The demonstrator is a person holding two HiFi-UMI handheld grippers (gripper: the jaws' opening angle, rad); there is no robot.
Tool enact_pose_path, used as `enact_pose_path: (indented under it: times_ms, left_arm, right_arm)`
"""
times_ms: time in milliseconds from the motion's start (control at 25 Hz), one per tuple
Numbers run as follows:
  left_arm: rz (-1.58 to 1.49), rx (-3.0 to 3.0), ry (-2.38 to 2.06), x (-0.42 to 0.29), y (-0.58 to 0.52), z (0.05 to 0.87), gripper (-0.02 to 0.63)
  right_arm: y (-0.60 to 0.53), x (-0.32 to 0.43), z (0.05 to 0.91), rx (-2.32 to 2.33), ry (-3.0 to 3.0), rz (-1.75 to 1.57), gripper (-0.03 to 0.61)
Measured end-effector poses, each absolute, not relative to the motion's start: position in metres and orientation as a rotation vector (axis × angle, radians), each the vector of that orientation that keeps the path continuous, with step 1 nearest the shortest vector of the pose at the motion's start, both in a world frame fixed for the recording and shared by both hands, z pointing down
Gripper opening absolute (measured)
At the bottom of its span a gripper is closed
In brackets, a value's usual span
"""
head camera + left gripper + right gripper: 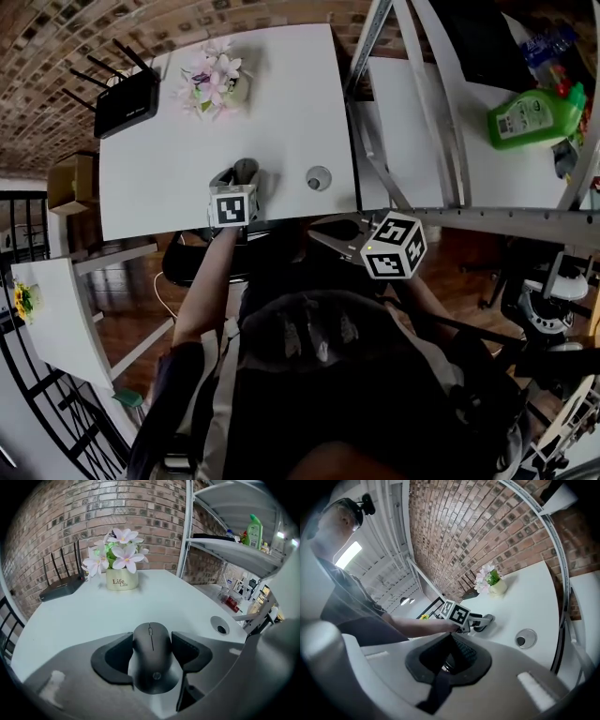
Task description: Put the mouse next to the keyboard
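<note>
Near the front edge of the white desk (281,112), left gripper (151,641) pinches the black mouse (151,667) by its flanks, right gripper (451,654) pressed together, empty; no keyboard visible, so find it before lowering, mouse level.

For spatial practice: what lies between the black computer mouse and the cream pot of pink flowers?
Only bare white tabletop, from black mouse to cream pot, in the left gripper view.
</note>
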State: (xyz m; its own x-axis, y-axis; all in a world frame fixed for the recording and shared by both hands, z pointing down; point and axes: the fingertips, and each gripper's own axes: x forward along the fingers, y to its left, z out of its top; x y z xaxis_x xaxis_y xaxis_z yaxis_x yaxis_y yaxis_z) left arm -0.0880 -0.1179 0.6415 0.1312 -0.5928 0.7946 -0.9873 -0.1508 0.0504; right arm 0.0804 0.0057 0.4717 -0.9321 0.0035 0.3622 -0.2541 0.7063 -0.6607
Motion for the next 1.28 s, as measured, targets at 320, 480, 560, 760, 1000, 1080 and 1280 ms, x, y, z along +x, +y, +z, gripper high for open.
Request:
enact_pose_path:
  times_ms: [320,480,560,760,1000,1080,1280]
  left_arm:
    - [0.858,1.884,-1.424,-0.056,-0.119,0.641,0.265]
    - [0.864,1.932,-1.374,-0.038,-0.121,0.642,0.267]
    - [0.889,1.950,-1.354,-0.033,-0.120,0.641,0.267]
    - [0.942,1.956,-1.316,-0.035,-0.117,0.646,0.267]
    - [0.891,1.949,-1.314,-0.026,-0.118,0.645,0.267]
    - [0.894,1.973,-1.295,-0.017,-0.120,0.644,0.267]
    - [0.897,2.031,-1.245,0.006,-0.120,0.640,0.267]
  right_arm:
    - [0.004,0.079,0.474,0.213,-2.570,1.091,0.006]
    - [0.005,0.080,0.476,0.215,-2.562,1.108,0.006]
    - [0.004,0.078,0.476,0.223,-2.560,1.118,0.006]
    - [-0.002,0.073,0.475,0.256,-2.568,1.119,0.006]
    - [-0.001,0.070,0.475,0.240,-2.555,1.119,0.006]
    - [0.000,0.068,0.475,0.235,-2.553,1.119,0.006]
    - [0.001,0.071,0.474,0.227,-2.543,1.113,0.006]
